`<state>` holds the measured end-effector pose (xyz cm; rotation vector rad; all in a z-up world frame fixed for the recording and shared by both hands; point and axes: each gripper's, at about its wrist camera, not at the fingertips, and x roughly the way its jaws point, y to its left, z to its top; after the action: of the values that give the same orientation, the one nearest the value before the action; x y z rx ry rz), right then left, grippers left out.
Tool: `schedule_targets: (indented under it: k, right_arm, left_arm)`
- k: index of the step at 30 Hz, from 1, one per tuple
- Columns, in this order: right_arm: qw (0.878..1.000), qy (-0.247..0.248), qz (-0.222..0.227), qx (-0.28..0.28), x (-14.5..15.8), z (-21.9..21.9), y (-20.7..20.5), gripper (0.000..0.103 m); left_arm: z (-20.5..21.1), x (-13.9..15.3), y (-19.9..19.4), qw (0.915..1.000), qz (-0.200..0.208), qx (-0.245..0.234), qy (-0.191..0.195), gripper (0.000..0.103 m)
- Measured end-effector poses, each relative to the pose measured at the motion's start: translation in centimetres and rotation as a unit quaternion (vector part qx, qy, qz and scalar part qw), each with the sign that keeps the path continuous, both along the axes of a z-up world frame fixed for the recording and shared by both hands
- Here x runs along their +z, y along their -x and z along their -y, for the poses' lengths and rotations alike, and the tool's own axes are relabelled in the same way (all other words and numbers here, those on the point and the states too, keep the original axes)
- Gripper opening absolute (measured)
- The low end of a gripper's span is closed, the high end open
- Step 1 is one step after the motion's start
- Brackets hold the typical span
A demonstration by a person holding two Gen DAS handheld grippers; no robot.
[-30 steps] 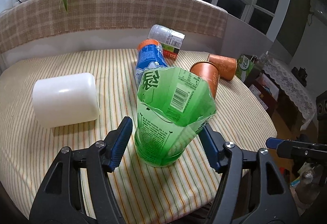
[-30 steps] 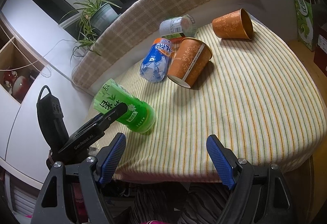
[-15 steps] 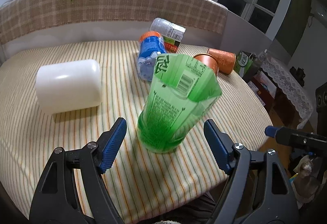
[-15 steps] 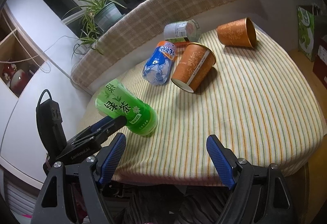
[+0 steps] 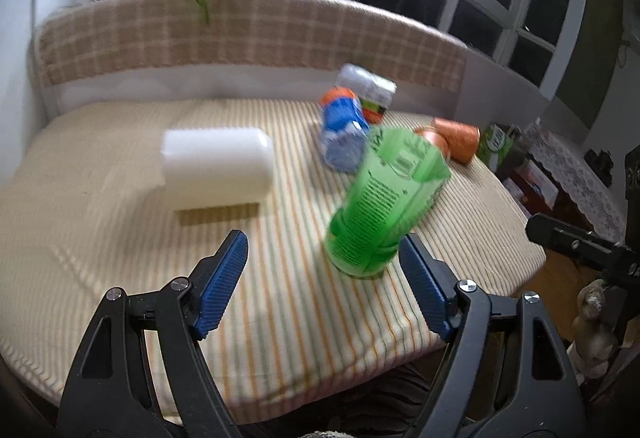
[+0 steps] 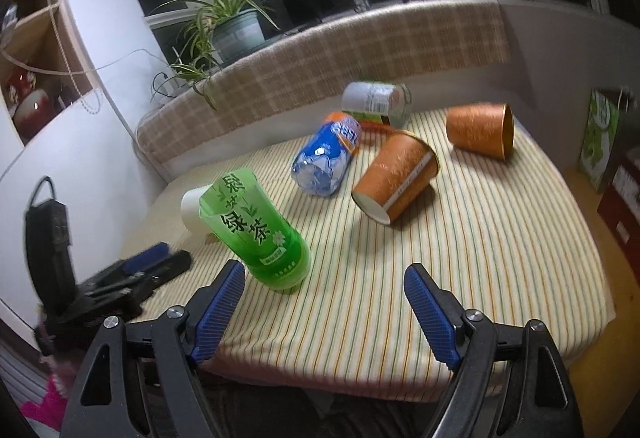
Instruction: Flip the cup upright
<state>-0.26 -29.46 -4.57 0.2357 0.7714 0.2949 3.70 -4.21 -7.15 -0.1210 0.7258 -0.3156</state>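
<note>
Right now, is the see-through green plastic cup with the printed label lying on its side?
No, the see-through green plastic cup stands on its base on the striped tablecloth, open end up and free of both sets of jaws.

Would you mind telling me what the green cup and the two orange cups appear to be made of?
Green cup: probably thin translucent plastic, glossy; light passes through and a printed tea label wraps it, like a cut-down bottle.
Orange cups: likely paper, matte patterned outside; the nearer shows a pale rolled base rim, the farther a shiny gold-looking lining.

Potted spider plant (image 6: 224, 26) on the sill above a checked backrest (image 6: 360, 46), green carton (image 6: 600, 138) off-table.
</note>
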Motion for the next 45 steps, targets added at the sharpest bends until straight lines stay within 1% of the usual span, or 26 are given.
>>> schedule_targets:
  k: [5, 10, 16, 18, 20, 21, 22, 23, 24, 27, 33, 45]
  right_arm:
    - [0.999, 0.027, 0.023, 0.002, 0.6, -1.1, 0.0, 0.085]
    - [0.998, 0.047, 0.047, -0.001, 1.2, -1.9, 0.1, 0.089]
    - [0.994, 0.071, 0.078, -0.004, 2.0, -2.9, 0.4, 0.096]
    - [0.993, 0.079, 0.093, -0.003, 2.4, -3.3, 0.7, 0.1]
    - [0.991, 0.085, 0.102, -0.002, 2.7, -3.6, 0.8, 0.101]
    - [0.99, 0.089, 0.108, -0.002, 2.8, -3.8, 0.9, 0.102]
    - [0.989, 0.093, 0.114, -0.002, 3.0, -3.9, 1.0, 0.103]
    - [0.988, 0.096, 0.121, -0.002, 3.2, -4.1, 1.1, 0.103]
    - [0.987, 0.097, 0.124, -0.002, 3.2, -4.2, 1.1, 0.103]
    - [0.985, 0.102, 0.136, -0.004, 3.6, -4.6, 1.3, 0.103]
    - [0.984, 0.099, 0.147, -0.016, 3.8, -4.7, 1.5, 0.103]
    - [0.984, 0.094, 0.146, -0.028, 3.6, -4.1, 1.5, 0.103]
  left_arm:
    - [-1.0, 1.8, 1.1, 0.9991, 0.032, 0.027, 0.001, 0.08]
    - [-1.5, 3.5, 2.4, 0.997, 0.063, 0.045, -0.002, 0.08]
    - [-1.7, 5.1, 3.4, 0.9935, 0.095, 0.063, 0.0, 0.08]
    - [-1.8, 5.6, 3.6, 0.9919, 0.106, 0.07, -0.002, 0.08]
    - [-1.9, 5.8, 3.8, 0.9909, 0.112, 0.074, -0.002, 0.081]
    - [-1.9, 6.1, 4.0, 0.9902, 0.118, 0.076, -0.001, 0.086]
    - [-2.0, 6.3, 4.1, 0.9893, 0.123, 0.079, 0.001, 0.095]
    - [-2.1, 6.5, 4.3, 0.9875, 0.133, 0.084, 0.001, 0.098]
    - [-2.2, 6.6, 4.5, 0.9859, 0.141, 0.089, 0.0, 0.101]
    - [-2.2, 7.3, 5.0, 0.9822, 0.16, 0.097, -0.01, 0.101]
    - [-2.0, 8.0, 5.5, 0.9782, 0.176, 0.107, -0.025, 0.103]
    - [-2.1, 8.0, 5.5, 0.979, 0.172, 0.107, -0.026, 0.103]
